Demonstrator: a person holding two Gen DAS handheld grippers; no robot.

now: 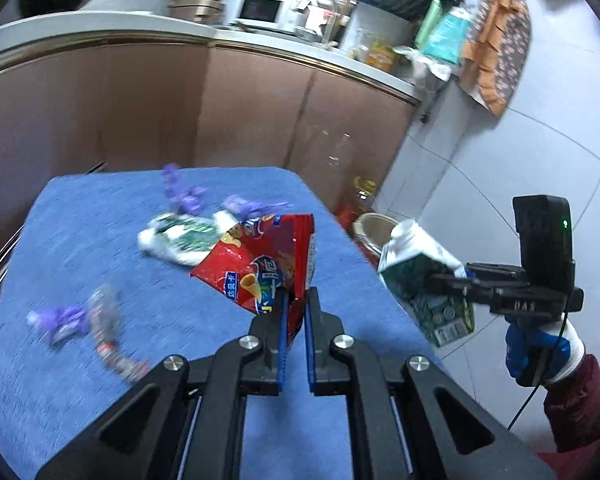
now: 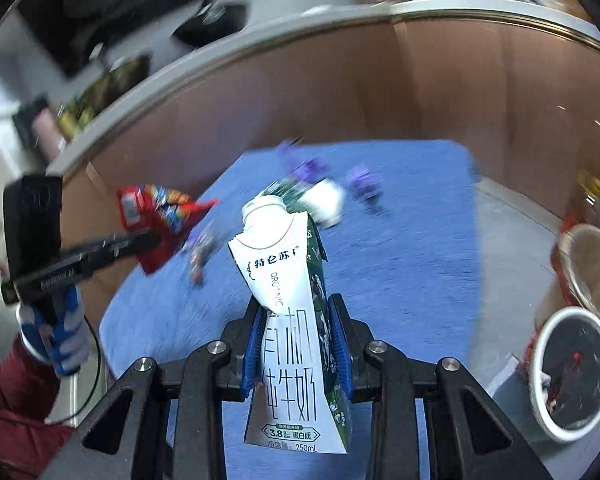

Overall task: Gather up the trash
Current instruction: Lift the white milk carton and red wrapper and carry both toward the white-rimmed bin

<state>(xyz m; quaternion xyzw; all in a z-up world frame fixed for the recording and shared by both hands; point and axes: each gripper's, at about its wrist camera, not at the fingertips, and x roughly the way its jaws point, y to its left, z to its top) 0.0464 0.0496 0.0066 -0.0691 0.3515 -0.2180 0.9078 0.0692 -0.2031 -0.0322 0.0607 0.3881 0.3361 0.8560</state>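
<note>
Step now: carrying two bits of trash up off the blue table (image 1: pixel 80 240), one in each gripper.
Left gripper (image 1: pixel 296 300): pinched tight on a corner of the red chip bag (image 1: pixel 260 260); bag hanging up in the air above the table, crinkled and light.
Right gripper (image 2: pixel 298 336): squeezed on both sides of the milk carton (image 2: pixel 288 300); carton lifted, spout end pointing away, no cap on it.
Where the carton is: out past the right edge of the table, over the floor, seen from the left camera too (image 1: pixel 424 284).
Trash left on the table: a second green and white carton (image 1: pixel 180 236) lying on its side, purple wrappers (image 1: pixel 184 194) near the far edge, more wrappers (image 1: pixel 84 320) near the left side; blurry, so hard to tell how many.
Bin: white bin (image 2: pixel 572 368) with a dark bag inside, down on the floor to the right, just beside a paper tub (image 2: pixel 592 268).
Done so far: looks like only a start, most trash not yet picked up.
Next move: likely swing both grippers over to the white bin, get right above the hole, then let go.
Watch out: bag may flutter and miss; carton may drip from the open spout.
</note>
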